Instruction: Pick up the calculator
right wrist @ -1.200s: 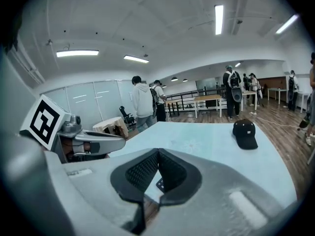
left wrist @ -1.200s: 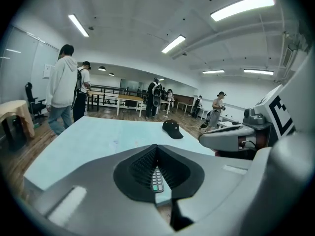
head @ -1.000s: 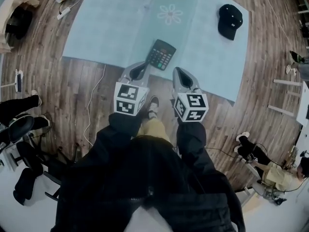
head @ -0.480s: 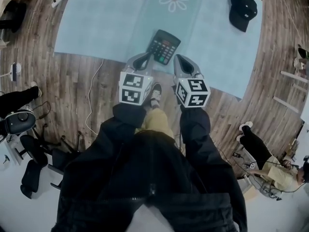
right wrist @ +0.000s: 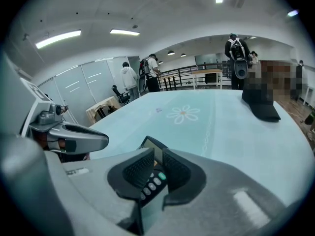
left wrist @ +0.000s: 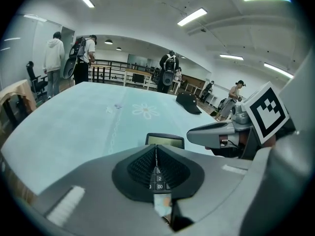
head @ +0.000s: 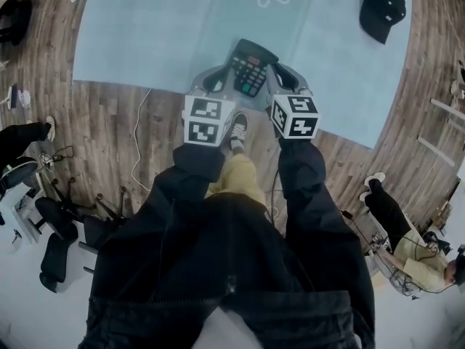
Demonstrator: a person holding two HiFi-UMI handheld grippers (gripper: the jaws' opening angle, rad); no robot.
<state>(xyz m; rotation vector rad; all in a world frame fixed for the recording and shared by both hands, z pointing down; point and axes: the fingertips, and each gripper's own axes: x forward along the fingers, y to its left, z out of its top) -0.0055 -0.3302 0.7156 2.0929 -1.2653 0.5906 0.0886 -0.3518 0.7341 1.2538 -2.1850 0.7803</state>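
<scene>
A black calculator (head: 251, 67) lies on the light blue mat (head: 145, 35), near the mat's front edge. My left gripper (head: 211, 80) sits just left of the calculator, and its pads (left wrist: 142, 166) meet in a closed line, empty. In the left gripper view the calculator's display (left wrist: 165, 141) shows just beyond the jaws. My right gripper (head: 288, 75) sits just right of the calculator. Its jaws have just been opening and stand slightly parted (right wrist: 158, 161). Nothing is between them; the calculator's keys (right wrist: 152, 183) show through the gap.
A black cap (head: 383, 6) lies on the mat at the far right. The mat rests on a wooden floor (head: 109, 122) with a white cable (head: 138, 144). Seated people and chairs ring the edges, and others stand in the background.
Both grippers have moved forward and down from the floor side onto the mat's edge, and now flank the calculator. The right jaws have parted a little.
</scene>
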